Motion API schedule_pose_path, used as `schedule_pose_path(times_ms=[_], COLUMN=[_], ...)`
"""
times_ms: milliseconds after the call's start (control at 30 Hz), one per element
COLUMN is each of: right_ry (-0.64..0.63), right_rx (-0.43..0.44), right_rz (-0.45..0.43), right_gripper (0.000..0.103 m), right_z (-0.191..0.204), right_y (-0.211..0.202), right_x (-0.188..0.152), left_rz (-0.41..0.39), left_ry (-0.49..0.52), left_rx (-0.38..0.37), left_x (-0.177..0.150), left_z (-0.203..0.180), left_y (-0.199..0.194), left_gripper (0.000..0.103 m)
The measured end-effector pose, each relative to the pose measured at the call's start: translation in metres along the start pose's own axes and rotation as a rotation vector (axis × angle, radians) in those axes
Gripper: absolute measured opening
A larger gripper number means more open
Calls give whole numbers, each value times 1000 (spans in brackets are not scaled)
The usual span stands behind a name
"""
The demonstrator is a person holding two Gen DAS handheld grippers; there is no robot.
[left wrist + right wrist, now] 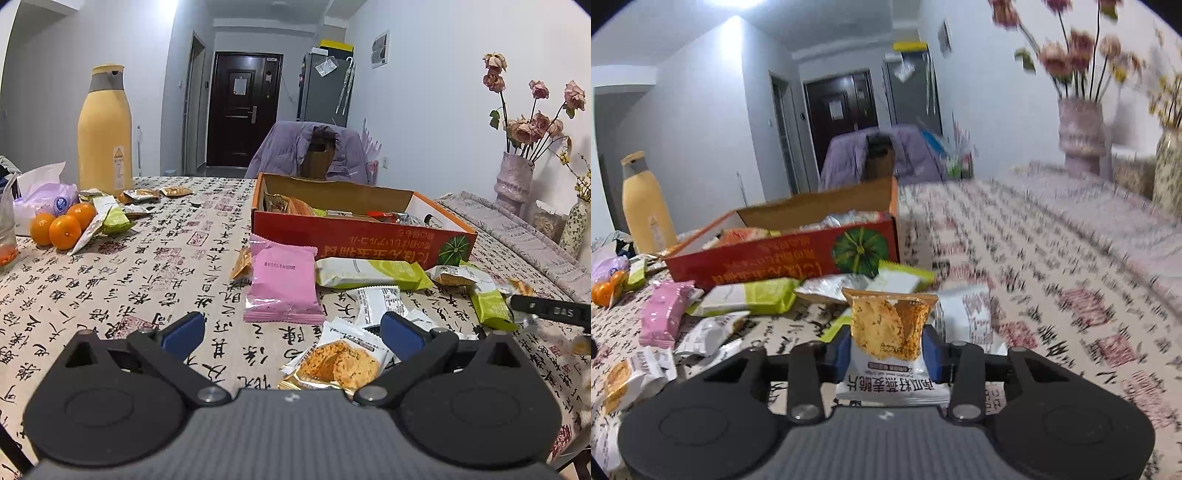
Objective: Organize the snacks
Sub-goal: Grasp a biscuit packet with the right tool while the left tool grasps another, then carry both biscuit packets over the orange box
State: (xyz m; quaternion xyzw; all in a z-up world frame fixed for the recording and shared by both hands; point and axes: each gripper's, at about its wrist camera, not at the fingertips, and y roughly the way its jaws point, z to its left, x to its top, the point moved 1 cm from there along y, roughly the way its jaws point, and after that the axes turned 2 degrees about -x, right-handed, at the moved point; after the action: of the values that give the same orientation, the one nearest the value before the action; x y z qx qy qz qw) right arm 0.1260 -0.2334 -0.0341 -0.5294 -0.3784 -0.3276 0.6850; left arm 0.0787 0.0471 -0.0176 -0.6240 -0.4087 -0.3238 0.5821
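A red cardboard box (354, 236) holding several snacks sits mid-table; it also shows in the right wrist view (768, 258). Loose packets lie before it: a pink packet (282, 284), a green-and-white packet (369, 273), a cracker packet (332, 363). My left gripper (291, 332) is open and empty, low over the table, the cracker packet between its fingers. My right gripper (888, 349) is shut on an orange-and-white crisp packet (890, 332), held above the table right of the box. The right gripper's finger shows at the left wrist view's right edge (550, 312).
A yellow bottle (105, 129), tangerines (61, 227), more packets (110, 218) and a tissue bag (40, 195) stand at the left. Vases with flowers (515, 177) stand at the right. A chair with a purple jacket (306, 151) is behind the table.
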Motion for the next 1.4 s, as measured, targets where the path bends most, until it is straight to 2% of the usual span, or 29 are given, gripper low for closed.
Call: schedule_pose_path(times_ms=[233,467,600,667,733,800,933,1167,1400], right_ry=[-57,-71,-77,-78,-75,-73,-72,-78,-88], right_rx=[21,51,62,65,66,66,69,76,84], right_rz=[-55,-53,-46,-45,-46,-44,-40,-35,-45], right_gripper=[39,39,39,39,39,39,39,39,39], right_z=[10,19,22,23,23,22,23,26,32], right_y=[-26,-27,-28,-28,-29,-29,-28,-27,-27], right_x=[-6,-9,-12,-13,-14,-15,-16,-17,-12], left_rz=[46,83,102,121,142,151,135,99,43], left_ry=[11,107,143,141,126,118,113,113,104], left_rx=[-30,-21,-29,-30,-39,-50,-80,-82,-97], left_x=[-5,-14,-17,-18,-19,-20,-21,-16,1], left_z=[-8,-30,-38,-39,-38,-37,-34,-35,-35], left_y=[8,18,25,30,34,36,32,23,15], left_gripper=[103,102,87,81,71,51,48,47,47])
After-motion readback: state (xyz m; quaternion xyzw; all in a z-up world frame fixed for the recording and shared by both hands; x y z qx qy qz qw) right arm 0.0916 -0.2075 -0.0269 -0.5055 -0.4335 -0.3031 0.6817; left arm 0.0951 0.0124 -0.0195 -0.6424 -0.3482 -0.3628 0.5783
